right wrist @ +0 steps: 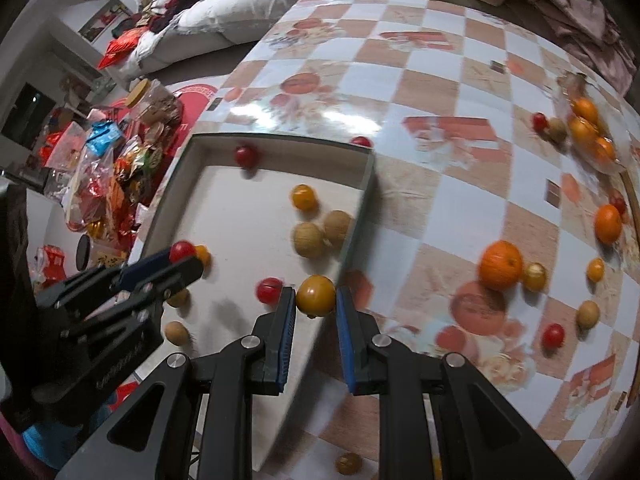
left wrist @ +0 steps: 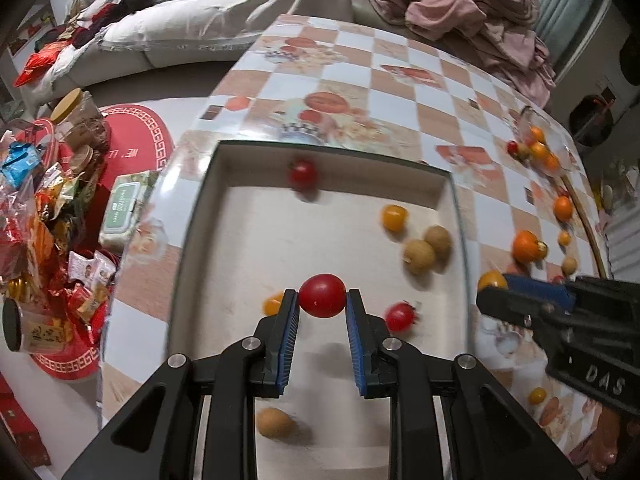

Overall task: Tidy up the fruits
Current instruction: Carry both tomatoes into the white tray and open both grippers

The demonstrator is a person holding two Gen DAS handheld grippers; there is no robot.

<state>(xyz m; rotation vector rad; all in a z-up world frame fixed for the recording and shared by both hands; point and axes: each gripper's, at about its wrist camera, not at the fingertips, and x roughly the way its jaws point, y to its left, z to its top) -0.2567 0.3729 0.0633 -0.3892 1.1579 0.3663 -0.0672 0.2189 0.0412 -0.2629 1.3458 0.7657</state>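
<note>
Checkered table (right wrist: 440, 92) lies roomy beyond the tray rim (right wrist: 356, 216); hand-held grippers clench red tomato (left wrist: 322, 295), yellow tomato (right wrist: 315, 295).

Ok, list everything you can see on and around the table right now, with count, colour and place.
Tray: one, white, on the table's left part.
Table: one, checked cloth in orange and white.
Loose fruit in the tray: red and yellow tomatoes plus brown round fruits; exact count blurred.
Oranges: several, orange, on the cloth to the right of the tray.
Snack packets: a pile, mixed colours, left of the table.
Pink cloth: a heap beyond the table.
Left hand-held gripper: shut on a red tomato, over the tray.
Right hand-held gripper: shut on a yellow tomato, over the tray's right edge.
</note>
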